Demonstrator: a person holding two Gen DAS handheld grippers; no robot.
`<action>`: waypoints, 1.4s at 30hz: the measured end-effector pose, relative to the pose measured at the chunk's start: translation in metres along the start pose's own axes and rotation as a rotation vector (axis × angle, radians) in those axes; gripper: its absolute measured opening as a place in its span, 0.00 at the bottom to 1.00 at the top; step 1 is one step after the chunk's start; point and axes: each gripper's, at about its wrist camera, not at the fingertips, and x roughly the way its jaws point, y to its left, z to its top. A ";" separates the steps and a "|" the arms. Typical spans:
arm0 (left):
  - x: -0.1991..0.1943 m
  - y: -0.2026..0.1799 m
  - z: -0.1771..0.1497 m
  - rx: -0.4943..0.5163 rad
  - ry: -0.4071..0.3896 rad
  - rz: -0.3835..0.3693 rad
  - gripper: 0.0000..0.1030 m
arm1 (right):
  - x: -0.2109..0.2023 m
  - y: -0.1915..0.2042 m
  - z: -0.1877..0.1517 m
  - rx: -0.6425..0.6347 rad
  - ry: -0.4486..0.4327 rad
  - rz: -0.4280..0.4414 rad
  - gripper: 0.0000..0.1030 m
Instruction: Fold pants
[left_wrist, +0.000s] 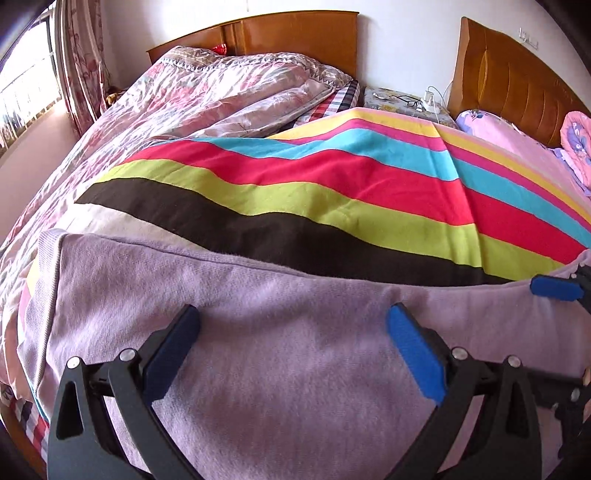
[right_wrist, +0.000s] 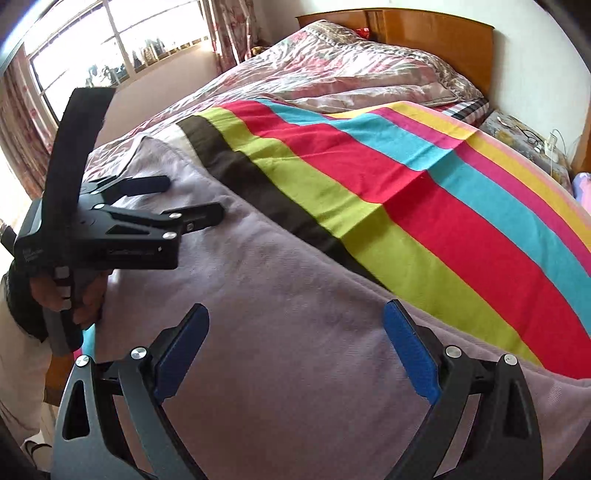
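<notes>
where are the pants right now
The lilac pants lie flat on the bed's near edge, under both open grippers, bordering the striped blanket beyond.

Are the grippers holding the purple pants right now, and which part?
No, nothing is held. The left gripper and the right gripper are both open above the purple pants, which lie flat on the striped blanket.

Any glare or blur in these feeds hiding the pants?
Left wrist view: window blown out at the edge, pants sharp and evenly lit. Right wrist view: window overexposed, pants clear; fisheye bends the bed in both.
</notes>
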 end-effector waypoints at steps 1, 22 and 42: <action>-0.003 0.000 0.000 -0.011 -0.011 0.004 0.99 | -0.005 -0.006 0.001 0.039 -0.012 -0.054 0.89; -0.076 -0.002 -0.087 0.058 -0.050 -0.069 0.99 | -0.037 0.058 -0.065 -0.156 0.017 -0.127 0.90; -0.101 -0.012 -0.109 0.154 0.085 0.082 0.99 | -0.105 0.026 -0.153 -0.035 0.035 -0.174 0.91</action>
